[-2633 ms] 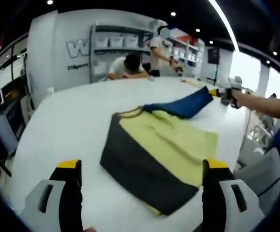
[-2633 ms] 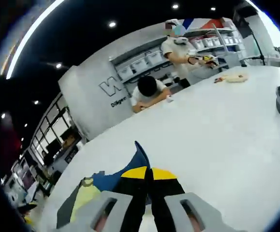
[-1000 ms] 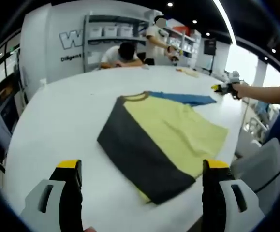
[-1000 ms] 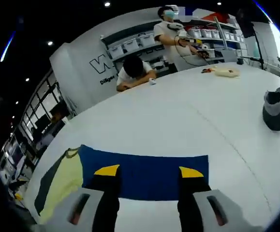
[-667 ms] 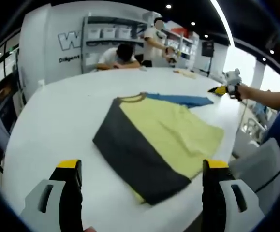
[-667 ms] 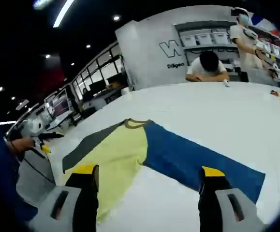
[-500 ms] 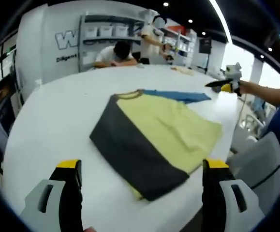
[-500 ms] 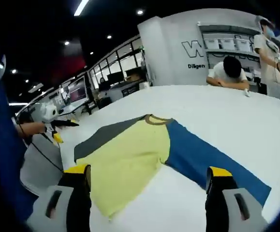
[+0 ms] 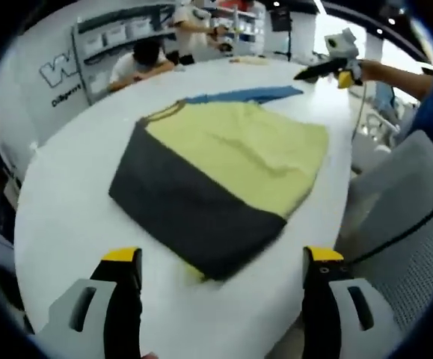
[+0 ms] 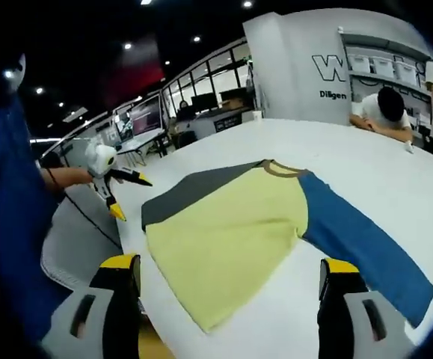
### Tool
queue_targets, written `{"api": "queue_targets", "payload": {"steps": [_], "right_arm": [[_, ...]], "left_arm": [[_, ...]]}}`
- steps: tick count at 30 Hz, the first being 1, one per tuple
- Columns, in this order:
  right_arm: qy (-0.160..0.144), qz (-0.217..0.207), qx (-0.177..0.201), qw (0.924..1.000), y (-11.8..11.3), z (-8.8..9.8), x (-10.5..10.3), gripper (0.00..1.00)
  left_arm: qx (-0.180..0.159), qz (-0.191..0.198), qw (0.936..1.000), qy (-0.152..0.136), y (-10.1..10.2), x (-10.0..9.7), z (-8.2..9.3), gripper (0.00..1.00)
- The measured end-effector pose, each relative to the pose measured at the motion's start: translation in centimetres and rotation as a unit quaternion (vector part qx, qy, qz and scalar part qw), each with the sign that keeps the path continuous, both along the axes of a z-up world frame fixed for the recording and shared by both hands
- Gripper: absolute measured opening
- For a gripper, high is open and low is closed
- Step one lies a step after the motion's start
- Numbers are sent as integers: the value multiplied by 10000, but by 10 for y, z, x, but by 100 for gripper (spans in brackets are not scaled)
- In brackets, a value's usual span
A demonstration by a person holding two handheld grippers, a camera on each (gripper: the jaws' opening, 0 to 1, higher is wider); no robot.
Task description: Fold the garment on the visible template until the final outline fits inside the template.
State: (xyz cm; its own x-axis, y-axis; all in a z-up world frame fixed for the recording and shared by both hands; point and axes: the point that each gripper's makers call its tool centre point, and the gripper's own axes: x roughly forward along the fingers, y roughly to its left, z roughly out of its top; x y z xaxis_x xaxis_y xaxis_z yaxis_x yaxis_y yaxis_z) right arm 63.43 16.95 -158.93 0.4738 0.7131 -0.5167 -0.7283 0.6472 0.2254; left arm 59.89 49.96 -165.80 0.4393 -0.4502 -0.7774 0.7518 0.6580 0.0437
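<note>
The garment (image 9: 231, 149) lies flat on the white table (image 9: 66, 194). It has a yellow body, a dark grey sleeve (image 9: 179, 202) folded across its near side and a blue sleeve (image 9: 246, 95) stretched out at the far end. My left gripper (image 9: 222, 256) hovers open just short of the grey edge. The right gripper (image 9: 328, 67) is held in a hand beyond the table's right edge. In the right gripper view the yellow body (image 10: 231, 224), grey sleeve (image 10: 194, 187) and blue sleeve (image 10: 362, 239) spread ahead of my open right gripper (image 10: 231, 265). The left gripper (image 10: 115, 183) sits at the left.
A grey chair (image 9: 403, 224) stands against the table's rounded edge, close to my left gripper. At the far side a person (image 9: 143, 60) leans on the table and another stands by shelves of bins (image 10: 395, 71). Desks with monitors (image 10: 145, 120) line the wall.
The right gripper has let go of the blue sleeve, which now lies flat and stretched out, and has opened and drawn back. The left view has dipped closer to the garment.
</note>
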Motion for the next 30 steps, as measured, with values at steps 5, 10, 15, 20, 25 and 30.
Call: {"api": "queue_targets", "payload": {"steps": [5, 10, 15, 20, 25, 30], "right_arm": [[65, -111, 112, 9999, 0, -3, -11, 99], [109, -297, 235, 9992, -6, -5, -14, 99], [110, -360, 296, 9989, -1, -3, -18, 99], [136, -353, 299, 9988, 2, -4, -18, 99], [146, -387, 316, 9986, 1, -5, -18, 99], [171, -467, 355, 9981, -1, -7, -17, 99]], "left_arm": [[-332, 192, 9984, 414, -6, -15, 2, 54], [-560, 416, 9957, 604, 1, -22, 0, 44], [-534, 574, 9943, 727, 2, -22, -8, 38], [-415, 705, 9935, 788, 3, -17, -20, 37], [-434, 839, 9937, 608, 6, -8, -18, 19], [-661, 1015, 9910, 577, 10, 0, -8, 4]]}}
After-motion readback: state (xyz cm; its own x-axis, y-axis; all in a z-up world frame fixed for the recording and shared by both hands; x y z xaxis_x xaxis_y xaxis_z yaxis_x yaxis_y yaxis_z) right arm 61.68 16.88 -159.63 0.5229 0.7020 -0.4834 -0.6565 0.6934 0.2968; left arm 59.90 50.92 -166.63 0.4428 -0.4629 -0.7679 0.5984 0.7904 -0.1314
